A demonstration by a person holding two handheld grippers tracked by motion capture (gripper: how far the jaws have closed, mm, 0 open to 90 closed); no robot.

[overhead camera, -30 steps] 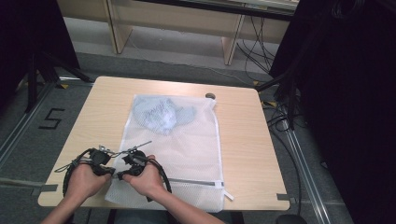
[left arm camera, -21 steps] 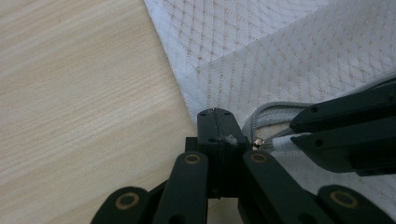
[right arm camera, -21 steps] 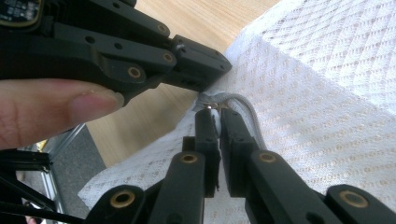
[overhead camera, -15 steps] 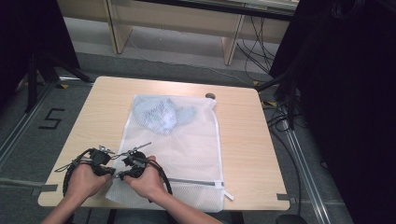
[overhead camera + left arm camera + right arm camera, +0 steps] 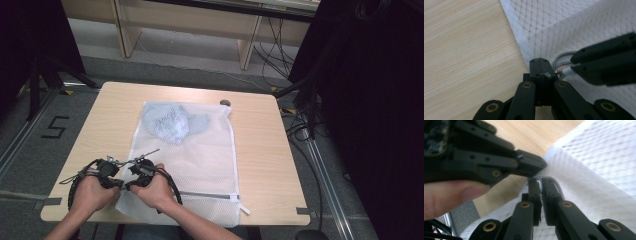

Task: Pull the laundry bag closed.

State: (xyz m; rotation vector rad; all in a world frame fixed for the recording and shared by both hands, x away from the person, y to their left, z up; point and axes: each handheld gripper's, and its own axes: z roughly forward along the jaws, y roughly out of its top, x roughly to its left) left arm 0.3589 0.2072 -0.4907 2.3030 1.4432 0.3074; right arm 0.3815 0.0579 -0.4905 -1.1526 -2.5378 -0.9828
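I saw the white mesh laundry bag [image 5: 200, 160] lying flat along the middle of the table [image 5: 260, 150], with a pale blue garment [image 5: 172, 122] inside its far end and its grey zipper band [image 5: 205, 195] running across its near end. Both grippers sat at the bag's near left corner. The left gripper [image 5: 539, 67] had its jaws pressed together on the bag's edge, a scrap of white mesh caught in the seam between them. Just to the right of that corner, the right gripper [image 5: 541, 185] was clamped on a small white piece at the zipper, which I took to be the zipper pull [image 5: 539, 185]; the left gripper's black jaws crossed close above it. In the high view my two hands [image 5: 150, 192] rested side by side, touching, over that same corner of the bag.
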